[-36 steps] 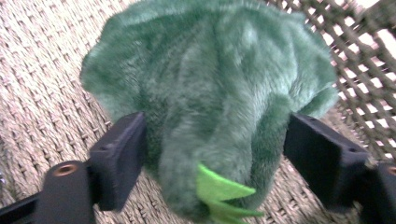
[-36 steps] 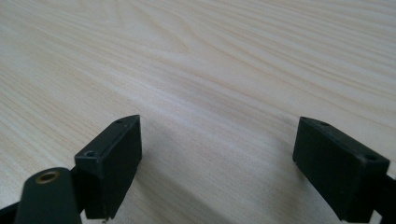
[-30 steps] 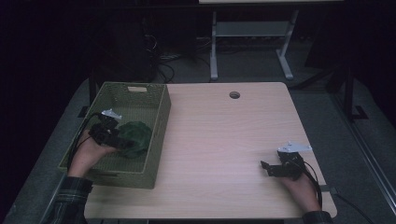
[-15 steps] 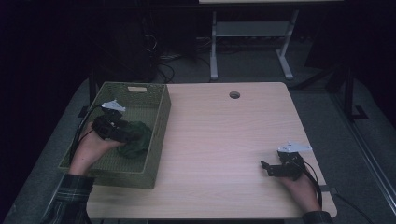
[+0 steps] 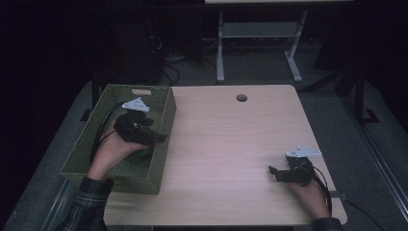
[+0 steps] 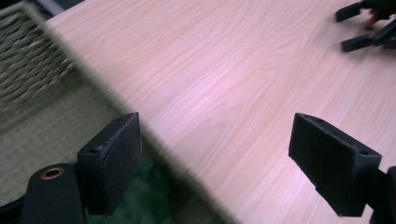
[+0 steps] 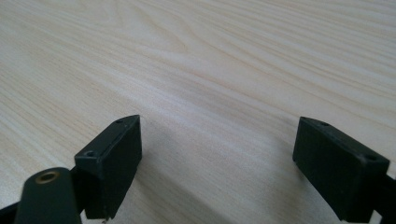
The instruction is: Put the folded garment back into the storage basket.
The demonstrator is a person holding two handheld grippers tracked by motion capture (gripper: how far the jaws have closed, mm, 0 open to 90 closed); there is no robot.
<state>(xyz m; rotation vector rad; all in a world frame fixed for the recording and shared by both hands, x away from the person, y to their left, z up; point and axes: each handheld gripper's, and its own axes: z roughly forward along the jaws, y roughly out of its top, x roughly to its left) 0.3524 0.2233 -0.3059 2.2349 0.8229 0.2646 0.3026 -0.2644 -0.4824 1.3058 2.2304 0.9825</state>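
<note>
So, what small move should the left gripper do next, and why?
Probably lower the left gripper back onto the green cloth in the basket. Its fingers stand open and empty over the basket's near wall, with the cloth just below them.

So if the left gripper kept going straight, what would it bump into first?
Probably the basket's near wall, just past its open fingers. Beyond that lies bare table, with the right gripper far across. Depth is blurry, so it might clear the rim.

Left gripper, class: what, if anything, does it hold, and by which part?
Nothing. The left gripper has its jaws wide apart and bare above the green basket rim; a dark green thing lies below, ungripped.
</note>
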